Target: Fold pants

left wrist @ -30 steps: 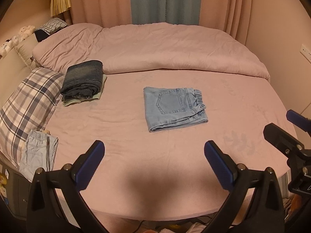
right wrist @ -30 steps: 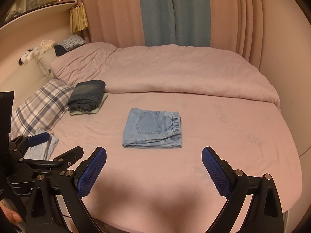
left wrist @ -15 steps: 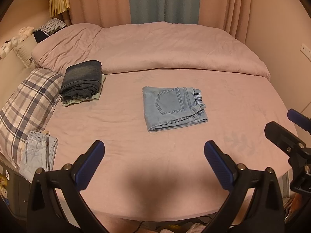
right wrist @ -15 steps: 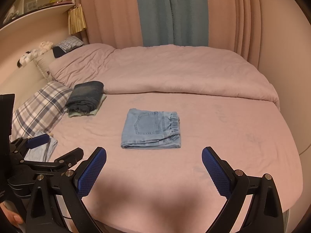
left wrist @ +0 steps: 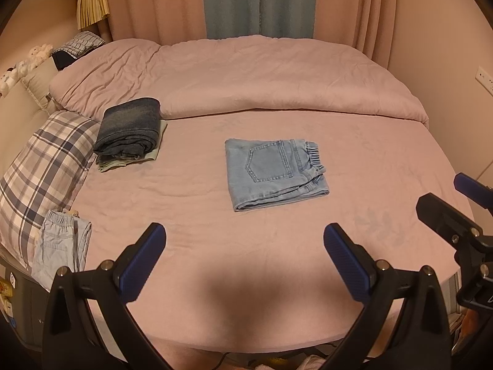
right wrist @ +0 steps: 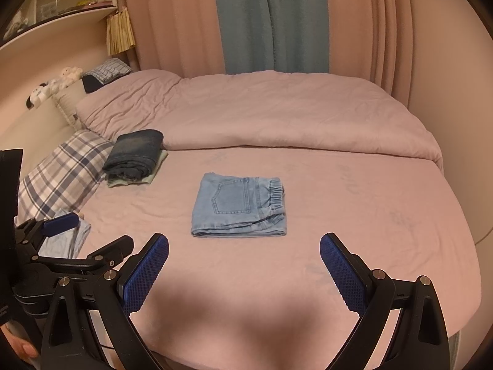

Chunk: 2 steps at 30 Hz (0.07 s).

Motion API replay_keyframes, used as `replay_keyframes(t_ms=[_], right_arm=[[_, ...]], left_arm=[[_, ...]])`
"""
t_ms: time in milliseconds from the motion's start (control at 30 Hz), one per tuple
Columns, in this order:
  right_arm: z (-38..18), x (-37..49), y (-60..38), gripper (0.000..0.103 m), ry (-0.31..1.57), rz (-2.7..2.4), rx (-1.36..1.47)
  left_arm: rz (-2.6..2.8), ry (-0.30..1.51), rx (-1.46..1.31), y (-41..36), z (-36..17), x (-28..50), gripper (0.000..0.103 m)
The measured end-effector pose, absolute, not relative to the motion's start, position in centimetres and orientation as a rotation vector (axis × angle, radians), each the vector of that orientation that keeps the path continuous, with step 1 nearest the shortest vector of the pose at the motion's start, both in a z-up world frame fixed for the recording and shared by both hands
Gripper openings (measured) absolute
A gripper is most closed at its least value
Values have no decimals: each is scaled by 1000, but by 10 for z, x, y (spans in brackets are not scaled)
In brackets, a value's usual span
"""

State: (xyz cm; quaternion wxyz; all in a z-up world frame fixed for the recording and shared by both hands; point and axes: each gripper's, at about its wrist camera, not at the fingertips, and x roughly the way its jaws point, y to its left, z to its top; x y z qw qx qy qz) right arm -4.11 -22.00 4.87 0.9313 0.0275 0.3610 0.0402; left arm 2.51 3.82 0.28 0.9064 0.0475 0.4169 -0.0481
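We see one pair of light blue denim pants [left wrist: 275, 173] folded into a compact, near-square packet at the centre of the frame, lying flat on the pink bedsheet [left wrist: 191, 203]; a back pocket faces up, the gathered elastic waistband sits along its right edge, and the layered fold edges show along the near side. Our left gripper [left wrist: 245, 248] and right gripper [right wrist: 244, 260] both hover at the bottom of their frames with blue-padded jaws spread wide, gripping nothing and well apart from the pants. We count two other folded stacks: a dark blue denim bundle [left wrist: 131, 131] resting on a pale green garment at middle left, and one pale blue folded garment [left wrist: 60, 246] at lower left beside one plaid pillow [left wrist: 40, 166]. A pink duvet [left wrist: 246, 77] is bunched across the upper half.
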Motion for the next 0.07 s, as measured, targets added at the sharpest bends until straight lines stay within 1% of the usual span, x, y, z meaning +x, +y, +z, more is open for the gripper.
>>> replay_keyframes(t_ms=[67], right_arm=[[49,-42,-219,98,738,79,55]], left_arm=[[-95,860,100,38,3,26,102]])
